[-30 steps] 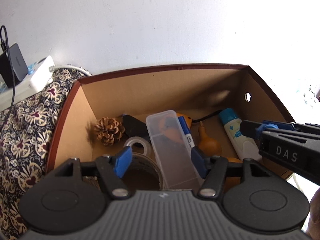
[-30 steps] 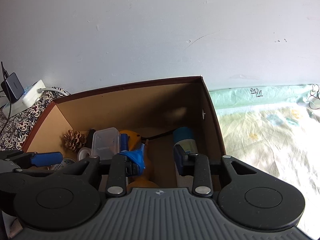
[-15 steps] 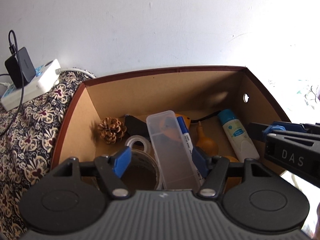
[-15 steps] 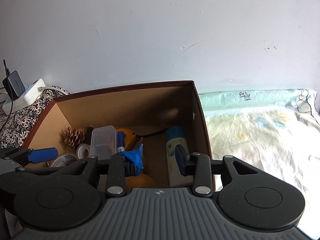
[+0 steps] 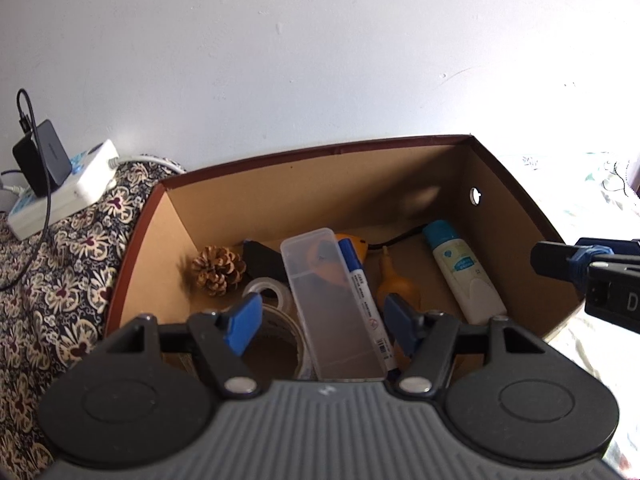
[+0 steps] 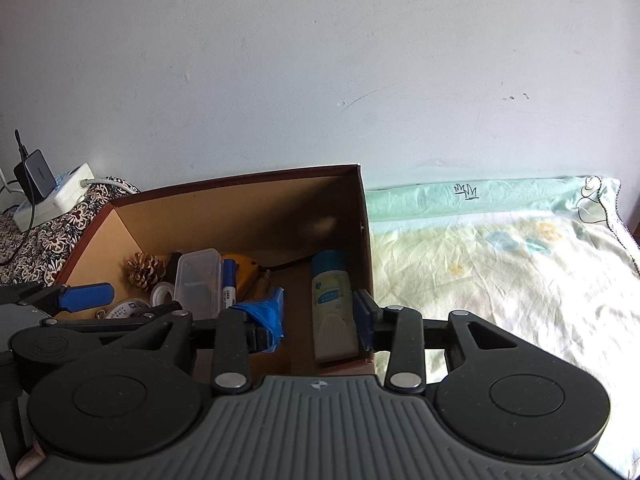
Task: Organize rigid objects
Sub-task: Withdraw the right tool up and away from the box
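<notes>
A brown-rimmed cardboard box (image 5: 320, 152) (image 6: 240, 180) holds a pine cone (image 5: 218, 270), a clear plastic case (image 5: 328, 304), a blue marker (image 5: 360, 284), tape rolls (image 5: 268, 292) and an orange bulb (image 5: 396, 286). A white bottle with a blue cap (image 5: 460, 268) (image 6: 330, 300) lies flat by the box's right wall. My left gripper (image 5: 322, 326) hangs open above the case and grips nothing. My right gripper (image 6: 318, 318) hovers over the box's near right corner. Its jaws are opening, and the bottle lies below them, untouched by the pads.
A white power strip with a black charger (image 5: 60, 184) rests on a flowered cloth (image 5: 52, 280) left of the box. A pale green sheet (image 6: 500, 272) spreads to the right of the box. A bare wall stands close behind.
The right gripper's jaws have widened off the white bottle, which now lies flat in the box. Both grippers have drawn back from the box a little.
</notes>
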Demonstrator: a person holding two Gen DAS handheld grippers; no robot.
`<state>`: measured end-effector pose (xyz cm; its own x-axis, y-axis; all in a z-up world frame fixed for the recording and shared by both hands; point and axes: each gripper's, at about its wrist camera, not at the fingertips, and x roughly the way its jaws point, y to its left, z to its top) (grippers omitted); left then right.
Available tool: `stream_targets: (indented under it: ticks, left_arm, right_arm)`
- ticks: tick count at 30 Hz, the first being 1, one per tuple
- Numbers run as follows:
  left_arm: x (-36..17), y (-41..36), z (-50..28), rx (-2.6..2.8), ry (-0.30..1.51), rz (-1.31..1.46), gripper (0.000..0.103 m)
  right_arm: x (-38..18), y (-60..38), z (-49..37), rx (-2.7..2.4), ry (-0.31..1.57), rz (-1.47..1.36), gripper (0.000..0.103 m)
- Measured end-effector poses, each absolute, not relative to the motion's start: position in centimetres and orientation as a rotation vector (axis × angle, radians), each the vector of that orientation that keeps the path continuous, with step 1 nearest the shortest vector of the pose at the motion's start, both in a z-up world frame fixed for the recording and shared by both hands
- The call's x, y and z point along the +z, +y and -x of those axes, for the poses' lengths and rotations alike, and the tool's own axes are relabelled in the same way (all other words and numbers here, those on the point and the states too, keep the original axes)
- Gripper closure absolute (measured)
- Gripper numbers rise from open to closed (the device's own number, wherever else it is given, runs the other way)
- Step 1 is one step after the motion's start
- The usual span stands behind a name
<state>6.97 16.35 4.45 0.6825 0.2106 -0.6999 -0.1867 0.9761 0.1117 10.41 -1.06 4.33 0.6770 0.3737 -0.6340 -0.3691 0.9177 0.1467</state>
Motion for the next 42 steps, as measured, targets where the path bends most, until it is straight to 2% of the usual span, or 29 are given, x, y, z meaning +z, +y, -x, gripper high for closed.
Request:
stream_targets:
  ticks: [14, 20, 31, 42]
  left_arm:
    - [8.0, 7.1, -4.0, 0.136, 0.83, -0.082, 0.036]
    - [7.4, 3.9, -3.3, 0.098, 0.867, -0.093, 0.036]
    - [4.6, 1.4, -2.9, 0.082, 0.973, 0.001, 0.036]
    - [6.2, 2.4, -3.1, 0.167, 0.902, -0.039, 0.035]
  right_arm:
    - [3.3, -9.9, -8.2, 0.286, 0.794, -0.02, 0.079]
    - [2.4, -12.4, -7.2, 0.267, 0.837, -0.07, 0.079]
    - [1.2, -14.3, -4.8, 0.3, 0.896, -0.034, 0.078]
    - [2.8, -12.6, -5.6, 0.361, 0.842, -0.048, 0.078]
